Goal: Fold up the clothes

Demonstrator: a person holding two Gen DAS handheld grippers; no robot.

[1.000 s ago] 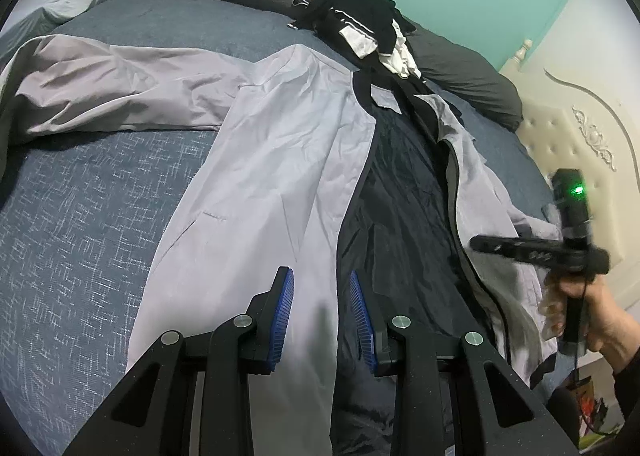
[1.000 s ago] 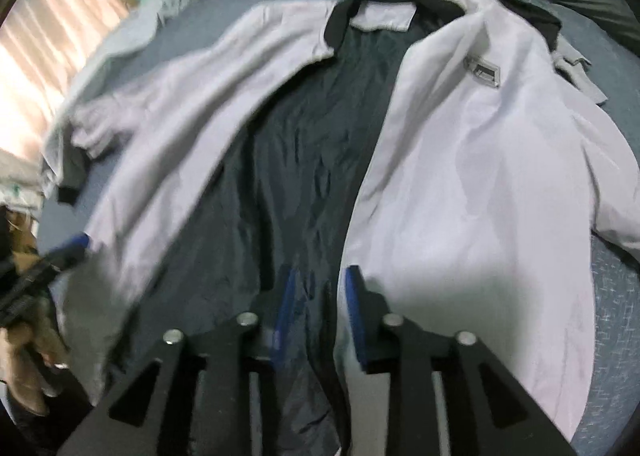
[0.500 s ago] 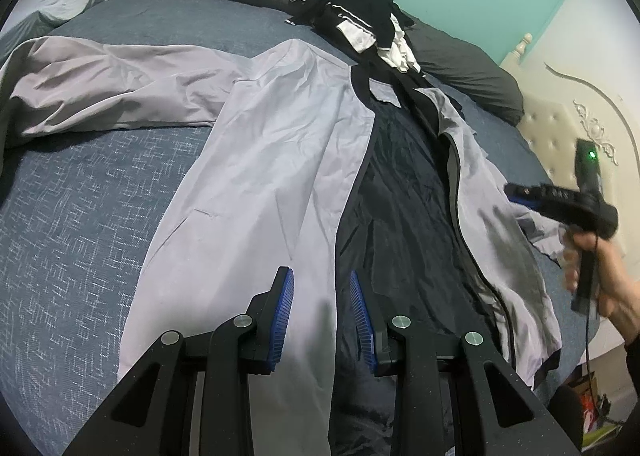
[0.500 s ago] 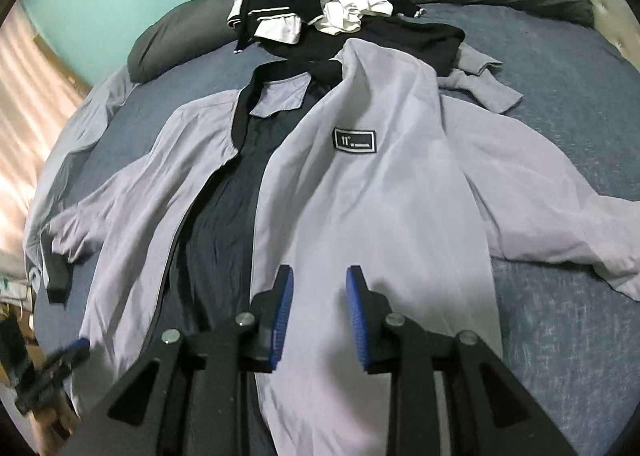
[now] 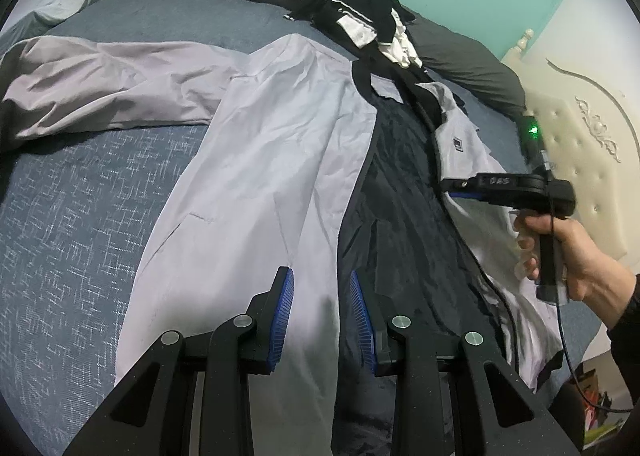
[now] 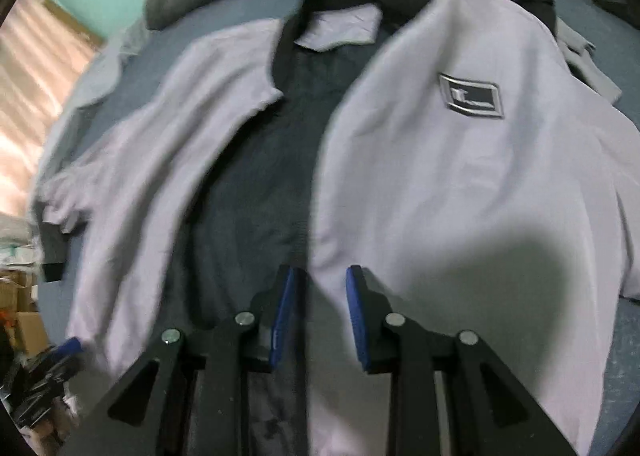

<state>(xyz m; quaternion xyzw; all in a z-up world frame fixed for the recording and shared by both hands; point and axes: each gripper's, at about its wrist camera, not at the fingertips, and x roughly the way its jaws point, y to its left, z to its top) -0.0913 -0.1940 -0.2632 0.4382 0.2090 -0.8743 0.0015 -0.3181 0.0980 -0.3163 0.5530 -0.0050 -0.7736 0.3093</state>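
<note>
Grey jacket (image 5: 280, 159), two hand-held grippers

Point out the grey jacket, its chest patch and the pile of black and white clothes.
grey jacket (image 5: 272, 175), left wrist view, front panel.
chest patch (image 6: 472, 96), right wrist view, patch centre.
pile of black and white clothes (image 5: 356, 3), left wrist view, black top garment.

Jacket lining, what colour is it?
The lining is dark navy, almost black; the left wrist view shows it best.

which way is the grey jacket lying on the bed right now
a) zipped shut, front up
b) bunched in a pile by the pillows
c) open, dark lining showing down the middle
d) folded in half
c: the grey jacket lies spread flat on the bed, its two front panels parted so the dark lining shows between them.
</note>
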